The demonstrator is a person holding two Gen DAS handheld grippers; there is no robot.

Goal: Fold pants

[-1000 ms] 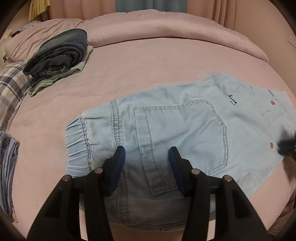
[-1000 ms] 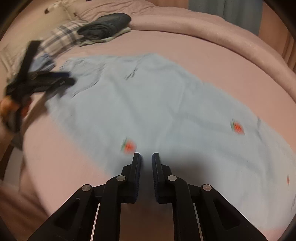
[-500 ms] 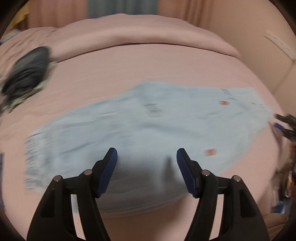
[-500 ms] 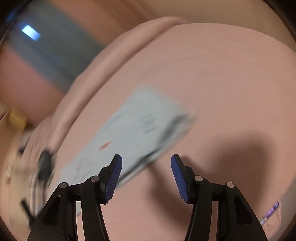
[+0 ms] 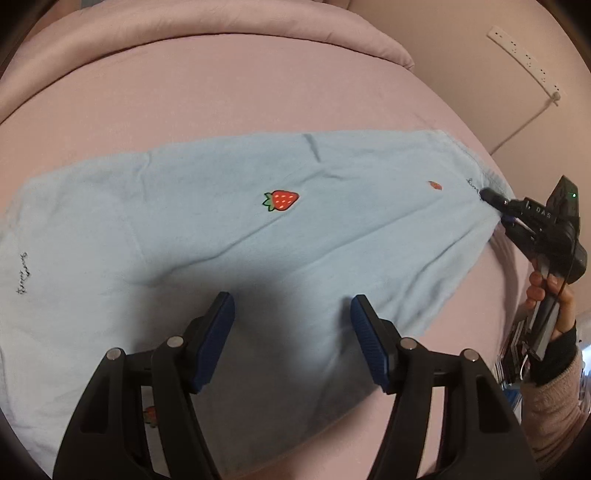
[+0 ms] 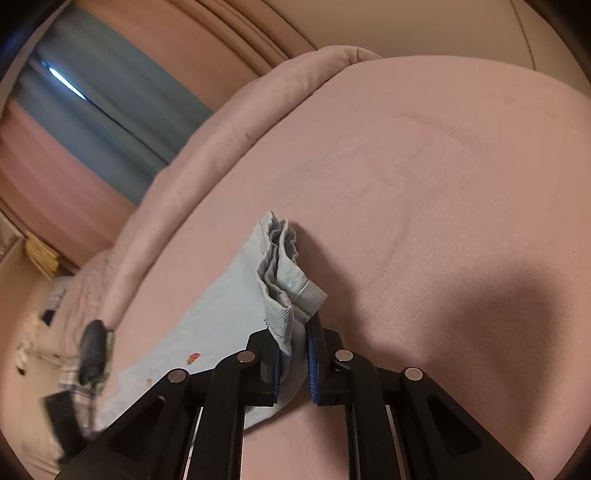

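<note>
Light blue pants [image 5: 229,236] with red strawberry patches lie flat across the pink bed [image 5: 221,92]. My left gripper [image 5: 291,325] is open and empty, hovering over the near edge of a pant leg. My right gripper [image 6: 293,354] is shut on the bunched hem end of the pants [image 6: 284,273], which sticks up between the pads. In the left wrist view the right gripper [image 5: 487,195] pinches the far right end of the leg, held by a hand at the bed's right edge.
A rolled pink duvet [image 5: 207,26] runs along the far side of the bed. A dark folded garment [image 6: 92,343] and plaid cloth [image 6: 74,380] lie at the far end, blurred. A white power strip [image 5: 524,55] hangs on the right wall.
My right gripper swung to the leg's end, opened, then closed on the hem. My left gripper moved right from the waistband and pocket area to the lower leg, staying open.
</note>
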